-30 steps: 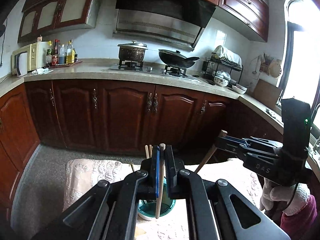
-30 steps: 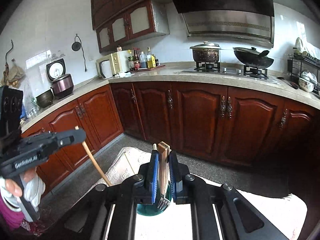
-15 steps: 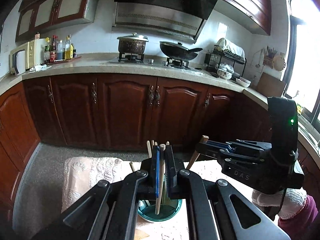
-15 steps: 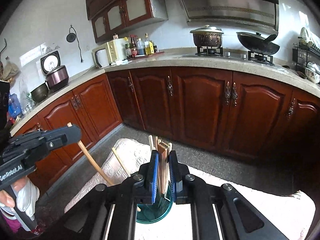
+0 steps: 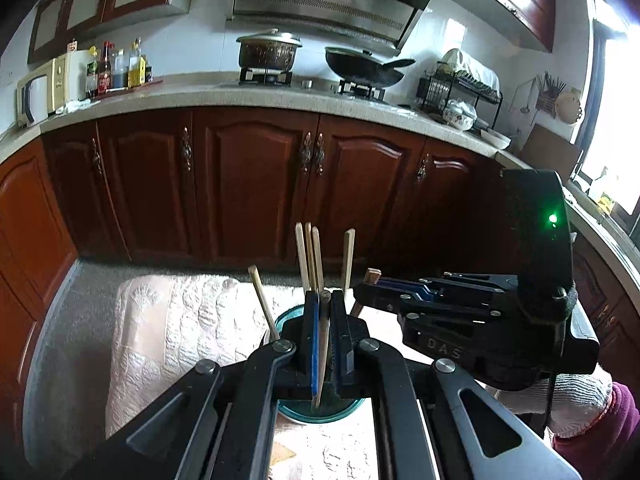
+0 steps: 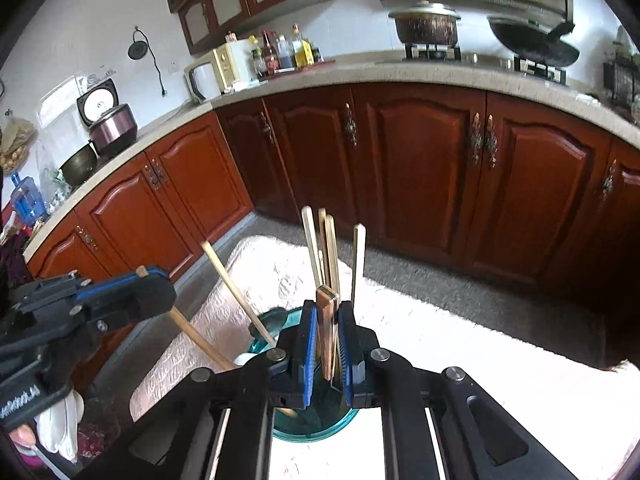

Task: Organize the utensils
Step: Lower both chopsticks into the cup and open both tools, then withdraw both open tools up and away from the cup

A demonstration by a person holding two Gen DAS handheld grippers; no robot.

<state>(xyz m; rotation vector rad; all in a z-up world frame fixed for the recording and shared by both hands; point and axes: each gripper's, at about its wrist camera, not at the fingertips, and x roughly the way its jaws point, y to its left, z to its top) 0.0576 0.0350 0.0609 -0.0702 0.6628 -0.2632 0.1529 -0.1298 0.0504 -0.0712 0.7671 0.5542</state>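
Two hand-held claws are hovering over a teal cup (image 5: 320, 412) on a white quilted cloth (image 5: 180, 340) covering the table, and the step in hand appears to be dropping utensils into that cup. The left claw (image 5: 325, 332) is pinching a slim wooden chopstick (image 5: 324, 344), its long axis running steeply downward with the lower tip pointing into the cup's mouth. The right claw (image 6: 329, 340) is clamped narrow on the flat wooden handle (image 6: 326, 328) of a utensil, which is standing near upright with its working end, mostly hidden by the jaws, aimed down into the same cup. Several chopsticks (image 6: 324, 244) are already standing in the cup, leaning slightly apart, one (image 6: 236, 292) tilting far to the left. The next move is likely calling for each claw to be lowering its piece deeper past the rim, then parting the jaws without knocking the sticks already standing there.
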